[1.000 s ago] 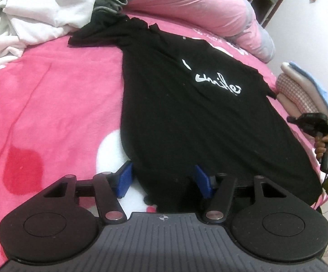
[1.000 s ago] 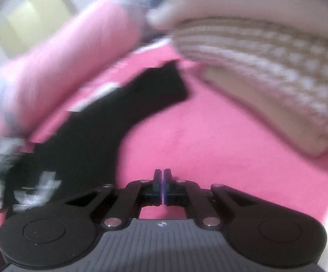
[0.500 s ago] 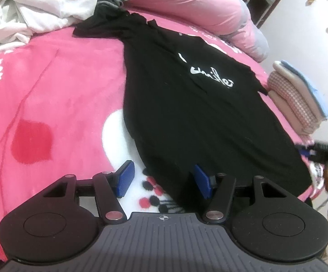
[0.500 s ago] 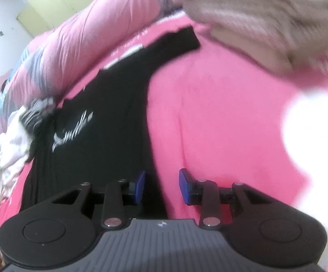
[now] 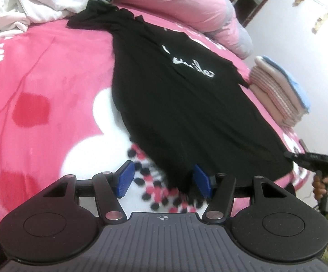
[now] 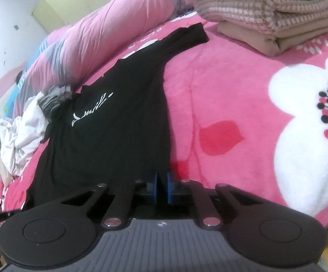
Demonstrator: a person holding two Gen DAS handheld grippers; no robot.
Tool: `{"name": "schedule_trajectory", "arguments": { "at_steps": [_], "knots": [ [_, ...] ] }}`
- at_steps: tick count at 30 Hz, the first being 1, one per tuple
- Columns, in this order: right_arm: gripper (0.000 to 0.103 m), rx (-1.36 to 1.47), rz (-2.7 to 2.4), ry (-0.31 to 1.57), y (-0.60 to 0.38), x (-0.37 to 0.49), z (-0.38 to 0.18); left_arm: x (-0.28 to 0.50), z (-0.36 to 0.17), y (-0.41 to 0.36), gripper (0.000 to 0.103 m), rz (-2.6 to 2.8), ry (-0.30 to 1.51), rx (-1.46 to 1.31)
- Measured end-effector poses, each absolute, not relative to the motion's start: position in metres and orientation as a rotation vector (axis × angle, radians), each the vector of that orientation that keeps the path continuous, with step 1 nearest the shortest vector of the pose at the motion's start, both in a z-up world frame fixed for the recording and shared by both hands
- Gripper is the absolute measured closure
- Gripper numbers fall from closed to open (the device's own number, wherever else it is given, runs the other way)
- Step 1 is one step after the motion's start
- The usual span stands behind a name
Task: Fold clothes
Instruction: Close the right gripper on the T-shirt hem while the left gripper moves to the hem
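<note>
Shirt [image 5: 186,104] lies flat on the bed [image 5: 50,86] (black, white script). Left hand-held gripper [image 5: 164,182] gapes at its hem. Right hand-held gripper [image 6: 161,189] is pinched on its hem corner.

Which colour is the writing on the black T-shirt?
White, on the black T-shirt; clearest in the left wrist view.

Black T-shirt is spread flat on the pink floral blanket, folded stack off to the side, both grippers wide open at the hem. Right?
Not quite. The black T-shirt does lie flat on the pink floral blanket, with the folded stack beside it, and the left gripper is open at the hem. But the right wrist view shows the right gripper nearly closed, pinching the shirt's hem corner.
</note>
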State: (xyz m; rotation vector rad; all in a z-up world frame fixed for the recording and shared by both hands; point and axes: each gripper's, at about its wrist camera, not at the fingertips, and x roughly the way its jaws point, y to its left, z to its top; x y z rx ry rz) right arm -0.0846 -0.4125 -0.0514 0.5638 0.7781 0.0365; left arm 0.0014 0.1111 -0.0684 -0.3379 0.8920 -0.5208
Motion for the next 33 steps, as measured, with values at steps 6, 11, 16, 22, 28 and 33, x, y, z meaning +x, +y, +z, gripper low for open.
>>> {"name": "schedule_trajectory", "arguments": {
  "at_steps": [6, 11, 16, 22, 28, 33],
  "knots": [
    [0.096, 0.578, 0.027, 0.767, -0.411, -0.086, -0.055, 0.003, -0.066, 0.113, 0.044, -0.470, 0.843, -0.338],
    [0.096, 0.586, 0.019, 0.760, -0.410, -0.086, -0.057, 0.010, -0.046, 0.080, 0.040, -0.458, 0.740, -0.179],
    [0.096, 0.597, 0.011, 0.756, -0.409, -0.087, -0.059, 0.005, -0.054, 0.021, 0.043, -0.349, 0.666, 0.225],
    [0.096, 0.594, 0.008, 0.751, -0.407, -0.088, -0.059, -0.019, -0.058, 0.070, 0.052, -0.224, 0.720, 0.070],
    [0.095, 0.612, 0.017, 0.745, -0.409, -0.086, -0.062, -0.033, -0.060, 0.144, 0.047, -0.280, 0.785, -0.373],
    [0.095, 0.645, 0.011, 0.736, -0.410, -0.087, -0.062, -0.013, -0.068, 0.138, 0.044, -0.388, 0.813, -0.521]
  ]
}}
